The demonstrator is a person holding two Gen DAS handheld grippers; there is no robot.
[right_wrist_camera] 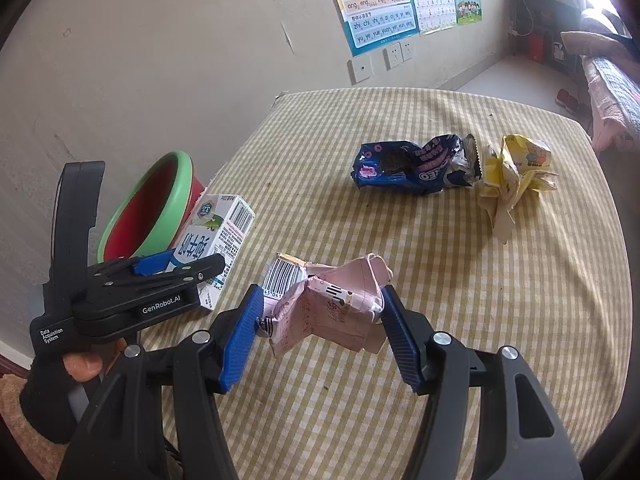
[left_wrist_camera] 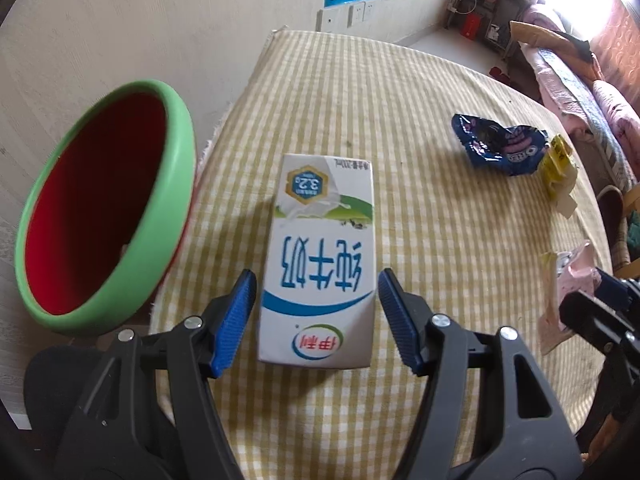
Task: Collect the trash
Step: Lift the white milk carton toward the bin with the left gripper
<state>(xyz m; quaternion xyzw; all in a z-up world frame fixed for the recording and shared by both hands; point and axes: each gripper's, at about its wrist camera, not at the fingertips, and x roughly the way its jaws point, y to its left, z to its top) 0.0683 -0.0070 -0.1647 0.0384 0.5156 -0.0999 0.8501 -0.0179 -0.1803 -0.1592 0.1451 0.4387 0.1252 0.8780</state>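
A white and blue milk carton lies flat on the checked tablecloth. My left gripper is open and straddles its near end, pads a little clear of its sides. It also shows in the right wrist view. A crumpled pink carton sits between the pads of my right gripper, which touch both its sides. A blue Oreo wrapper and a crumpled yellow wrapper lie farther back.
A green-rimmed red bin stands off the table's left edge, its mouth tilted toward me; it also shows in the right wrist view. A wall with posters is behind. A bed is at far right.
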